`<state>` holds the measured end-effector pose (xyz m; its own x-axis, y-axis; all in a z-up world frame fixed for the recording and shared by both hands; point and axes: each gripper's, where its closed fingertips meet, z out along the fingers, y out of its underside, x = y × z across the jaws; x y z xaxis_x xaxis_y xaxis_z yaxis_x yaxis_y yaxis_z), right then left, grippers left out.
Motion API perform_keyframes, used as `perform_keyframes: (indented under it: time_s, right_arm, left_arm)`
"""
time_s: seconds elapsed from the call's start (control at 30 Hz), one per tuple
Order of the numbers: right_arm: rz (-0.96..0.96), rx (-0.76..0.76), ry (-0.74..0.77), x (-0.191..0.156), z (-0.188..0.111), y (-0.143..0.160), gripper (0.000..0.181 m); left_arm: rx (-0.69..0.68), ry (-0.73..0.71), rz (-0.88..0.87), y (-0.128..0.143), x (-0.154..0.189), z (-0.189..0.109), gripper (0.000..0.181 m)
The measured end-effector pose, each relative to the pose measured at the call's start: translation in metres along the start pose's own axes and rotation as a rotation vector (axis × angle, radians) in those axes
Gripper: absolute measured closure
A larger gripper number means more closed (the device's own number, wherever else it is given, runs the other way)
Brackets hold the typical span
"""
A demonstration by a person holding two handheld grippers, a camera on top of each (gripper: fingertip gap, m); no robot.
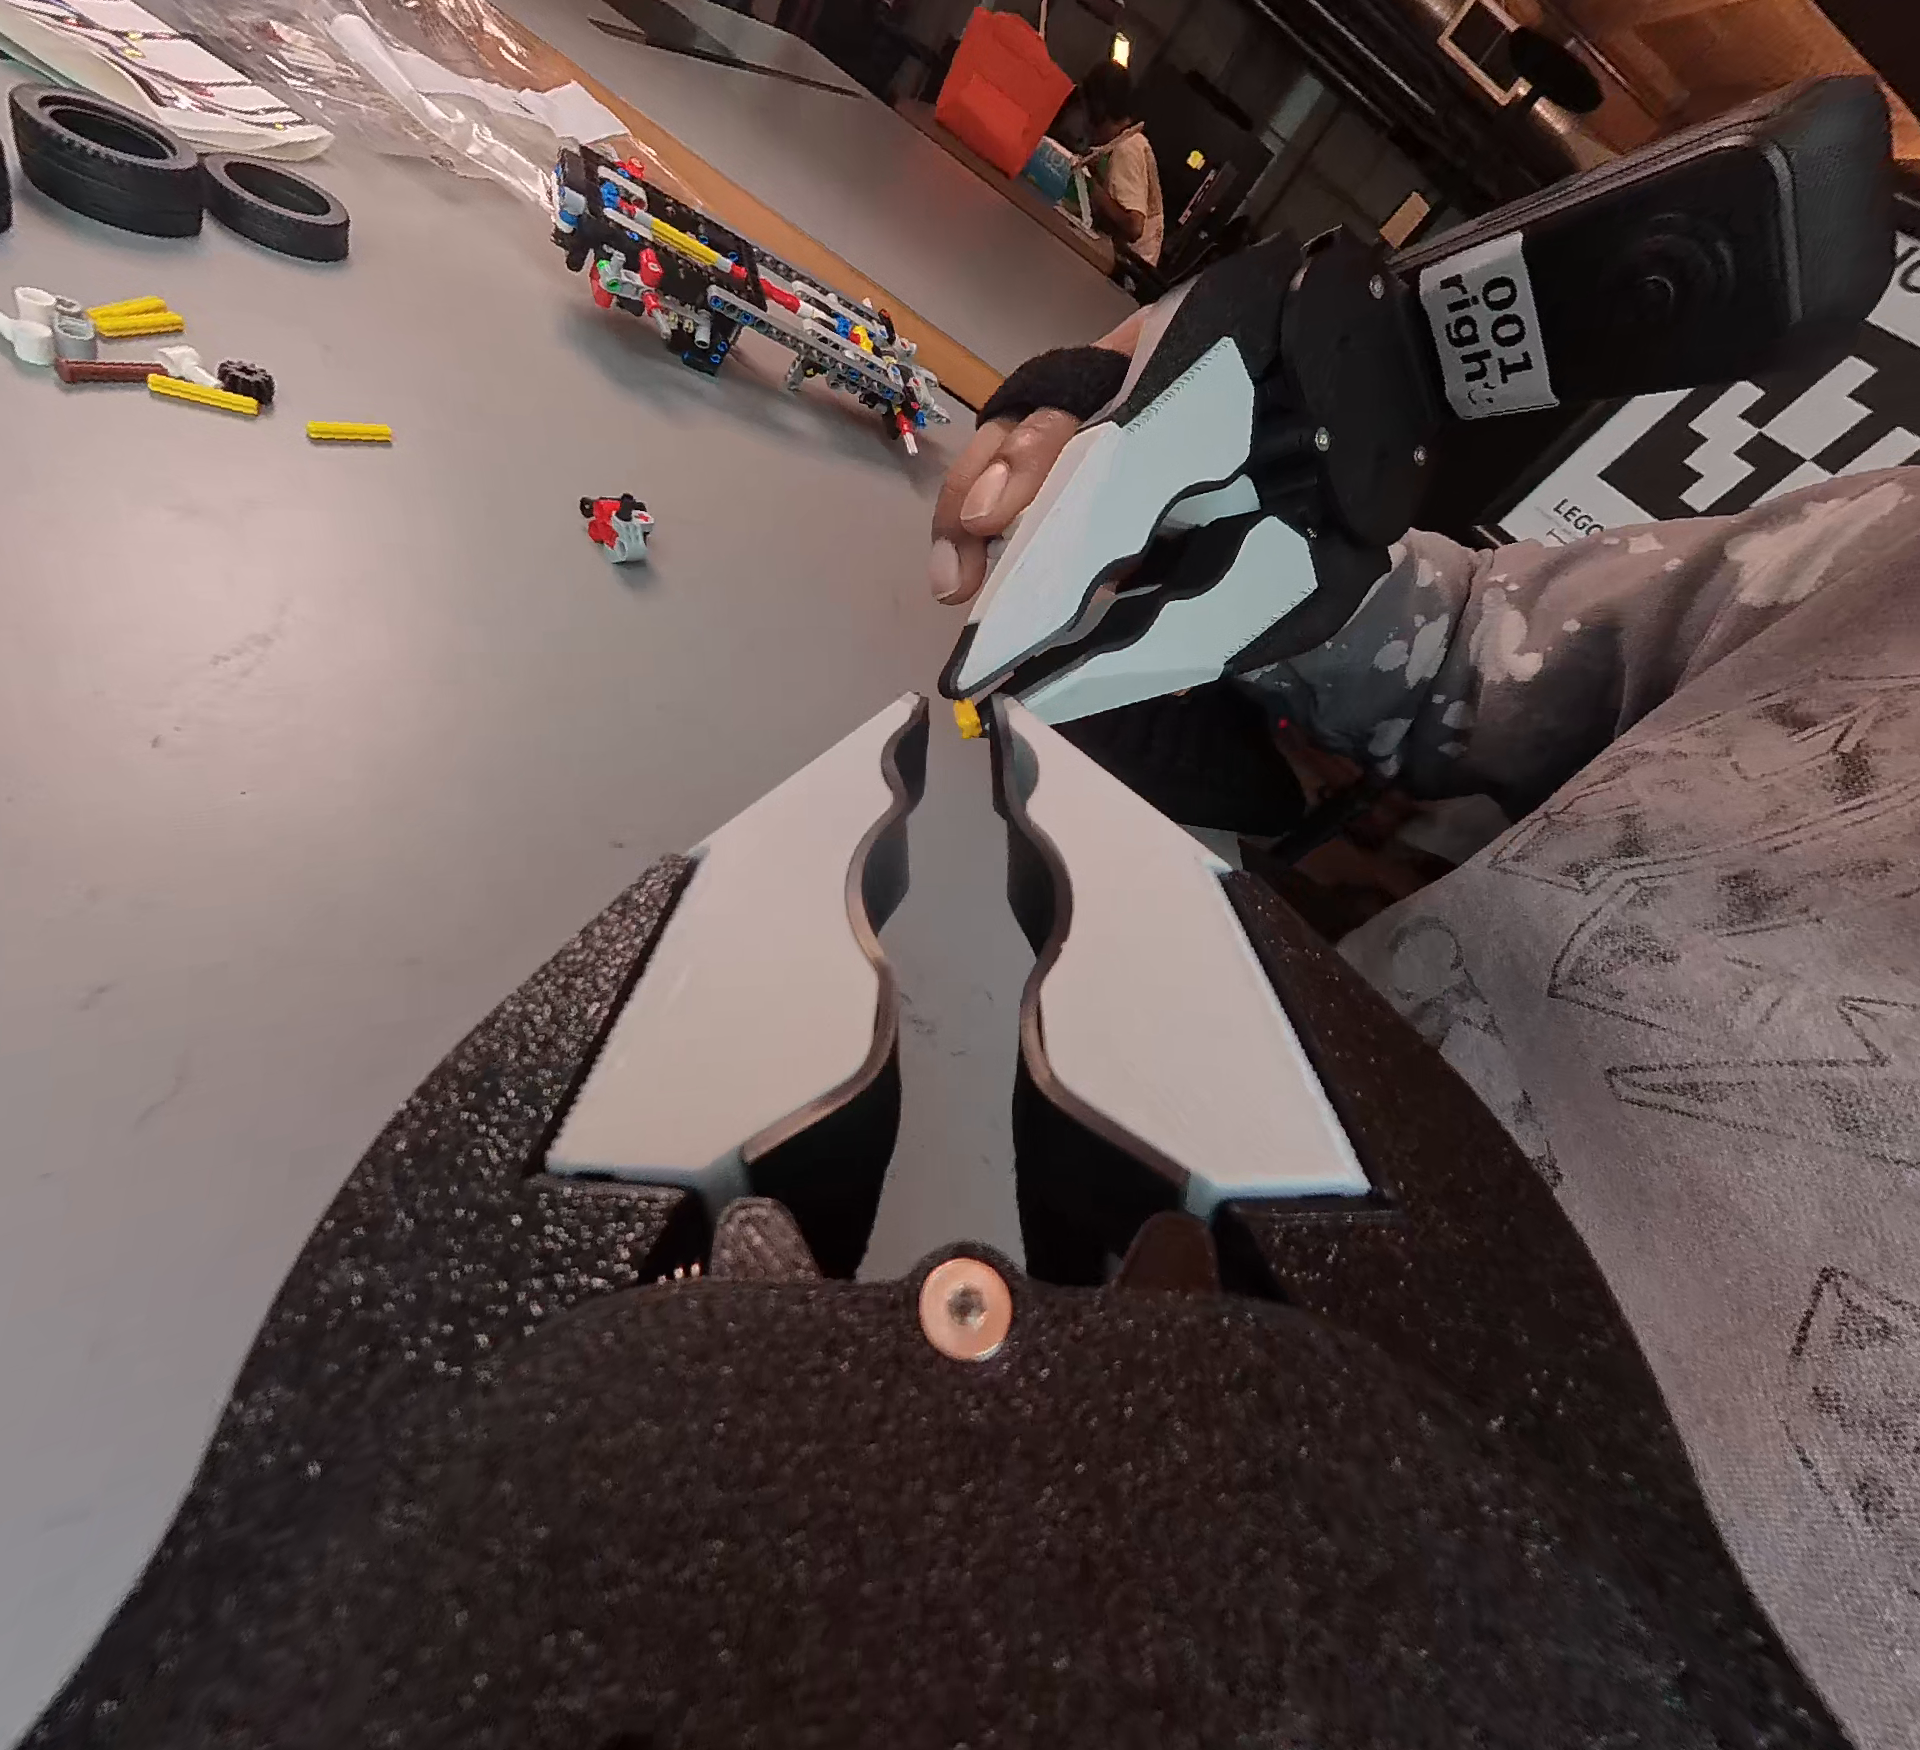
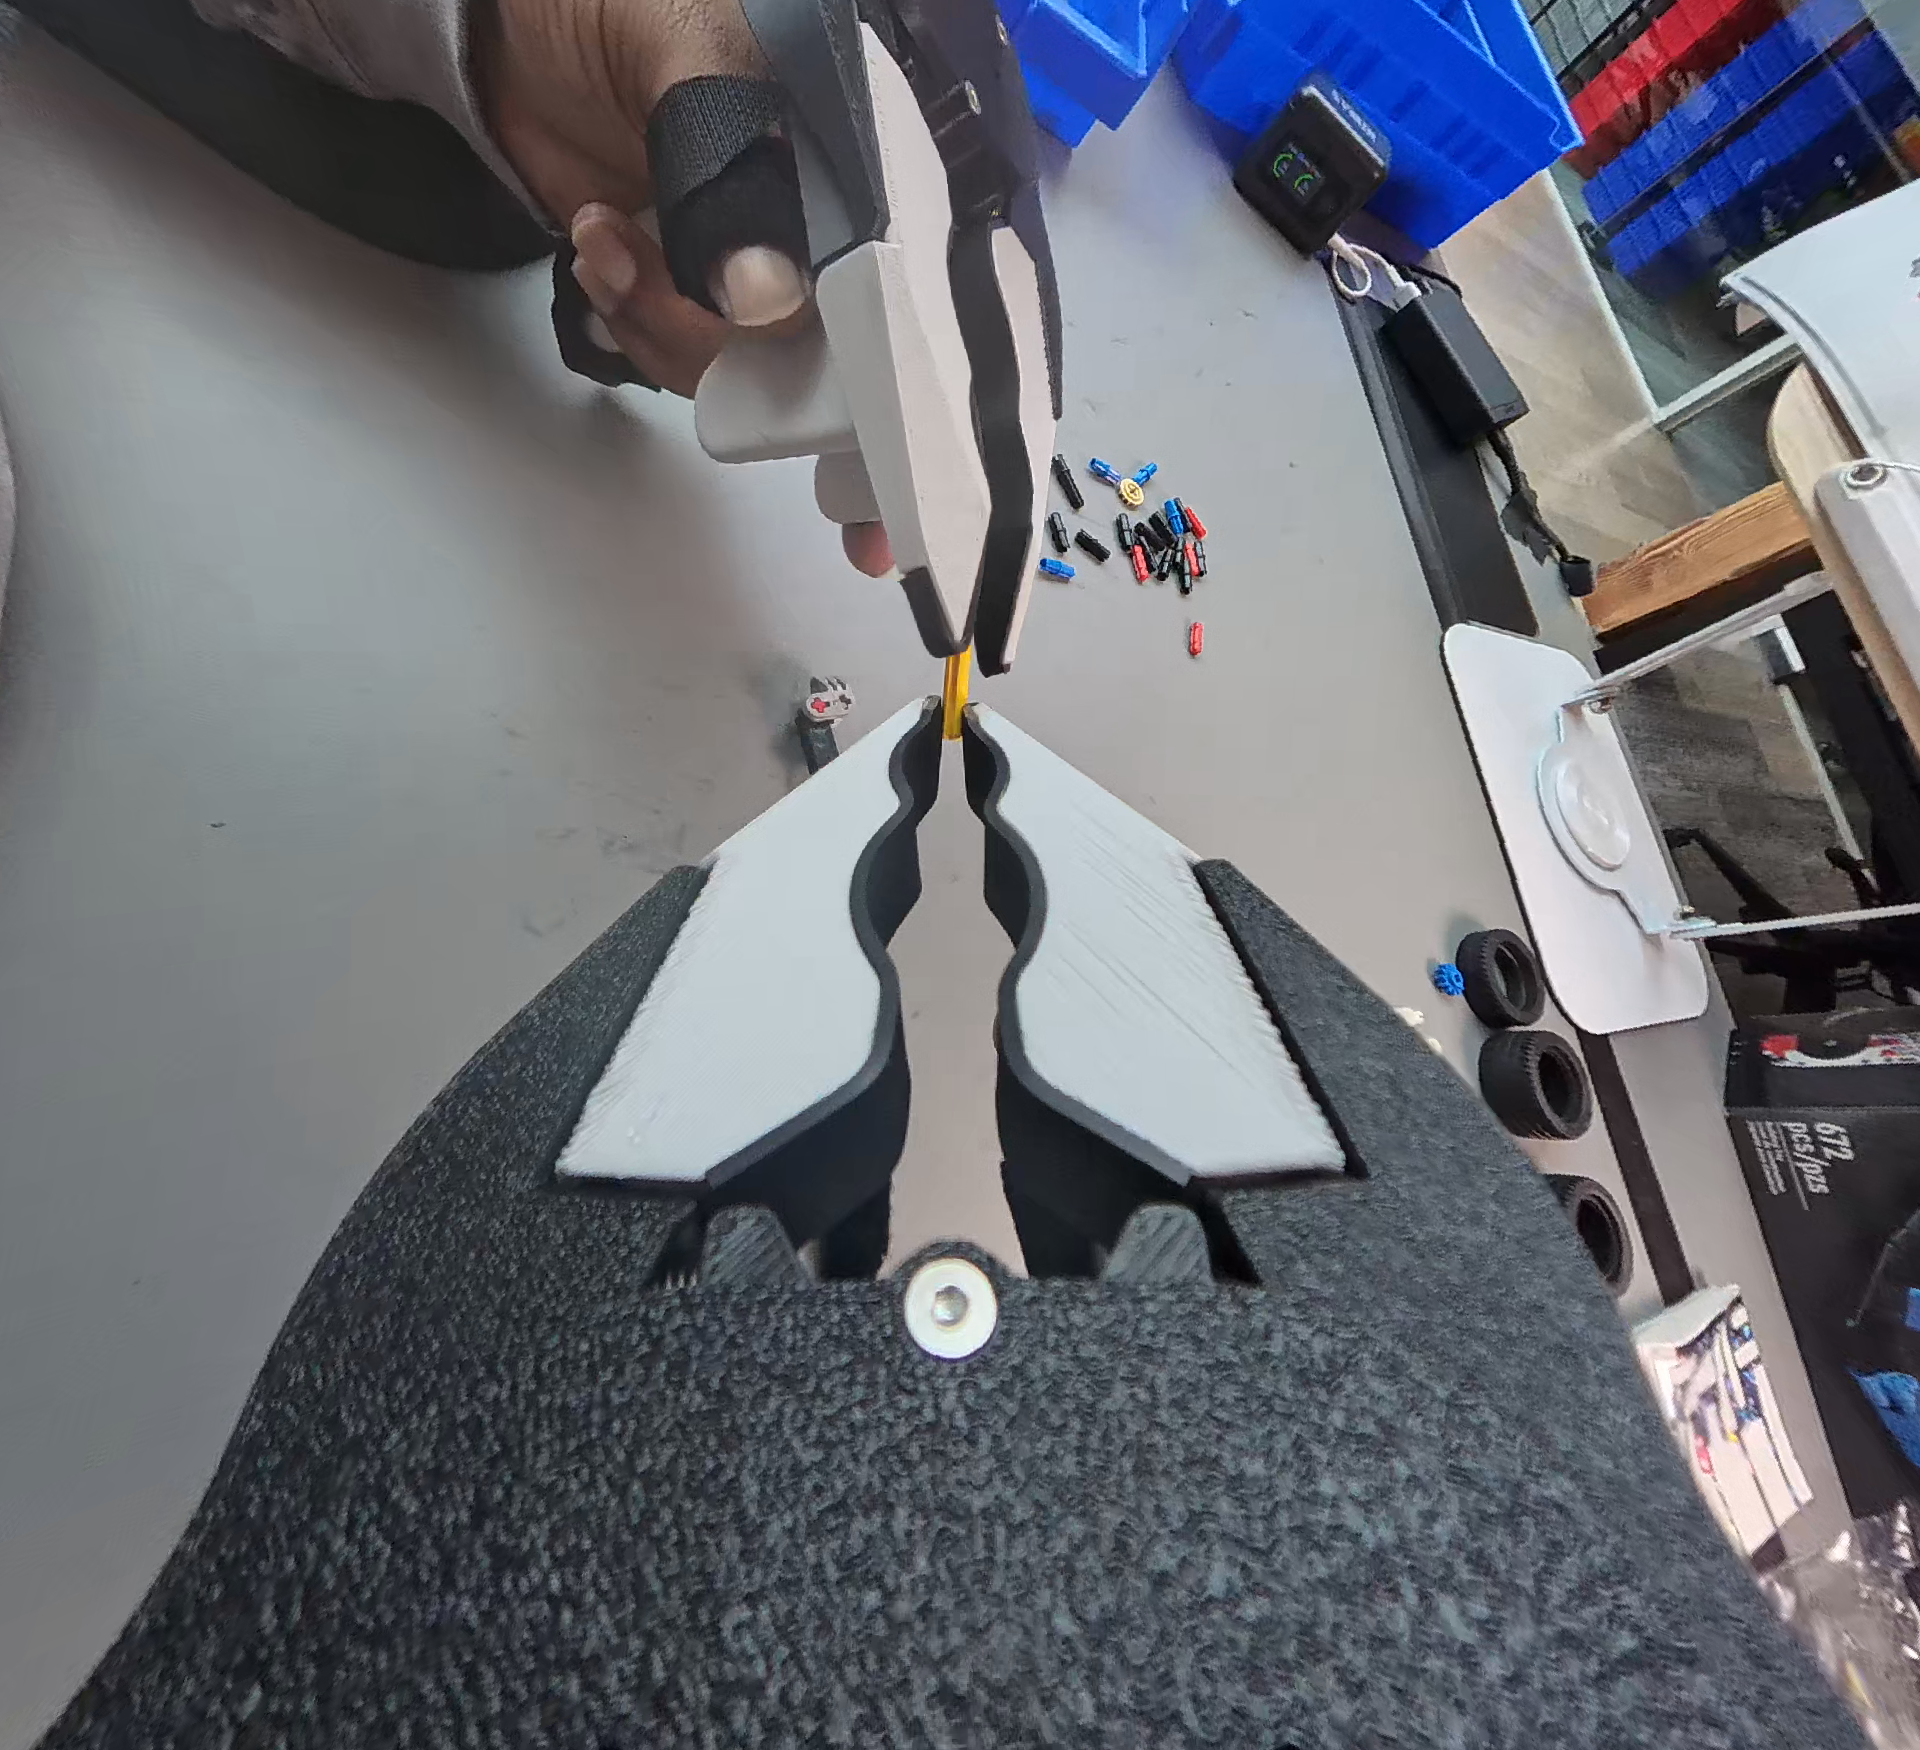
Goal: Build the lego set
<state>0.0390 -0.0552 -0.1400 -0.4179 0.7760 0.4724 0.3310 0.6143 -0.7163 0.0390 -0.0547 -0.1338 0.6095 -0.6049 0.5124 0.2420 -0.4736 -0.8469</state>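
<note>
Right hand-held gripper [image 2: 945, 713] pinching yellow axle [image 2: 954, 698], left hand-held gripper [image 1: 961, 713] tip-to-tip

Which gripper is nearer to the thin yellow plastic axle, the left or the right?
Right. The right gripper is shut on the thin yellow plastic axle; the left gripper is open, its fingertips flanking the axle's end without touching.

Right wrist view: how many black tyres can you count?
3, in a line at the right: top tyre beside a blue gear, middle tyre just below, bottom tyre below that, partly hidden. Others may be hidden.
</note>
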Motion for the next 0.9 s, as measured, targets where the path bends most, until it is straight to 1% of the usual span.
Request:
perform_keyframes:
  time_s: [0.07,0.17,0.3,0.4,0.5,0.6,0.67,0.9]
  right_arm:
    - [-0.023,0.007,0.01,-0.001,-0.003,-0.004,0.179]
    - [-0.025,0.072,0.018,-0.003,-0.011,-0.014,0.178]
    - [0.15,0.318,-0.033,-0.004,-0.03,-0.043,0.178]
    - [0.249,0.446,-0.071,-0.006,-0.037,-0.056,0.174]
    - [0.248,0.473,-0.067,-0.008,-0.035,-0.057,0.173]
    - [0.24,0.484,-0.058,-0.008,-0.034,-0.058,0.174]
    - [0.219,0.49,-0.033,-0.007,-0.034,-0.057,0.177]
    - [0.215,0.495,-0.002,-0.004,-0.031,-0.056,0.175]
  left_arm:
    - [0.001,0.029,0.012,-0.001,0.006,-0.001,0.177]
    - [0.009,0.081,0.037,-0.003,0.016,-0.003,0.178]
    - [0.11,0.227,0.077,-0.018,0.042,-0.012,0.179]
    - [0.133,0.267,0.12,-0.02,0.053,-0.013,0.179]
    - [0.15,0.277,0.131,-0.022,0.057,-0.013,0.179]
    - [0.168,0.304,0.103,-0.025,0.059,-0.015,0.179]
    - [0.166,0.31,0.093,-0.024,0.059,-0.014,0.179]
    - [0.164,0.321,0.052,-0.024,0.055,-0.015,0.179]
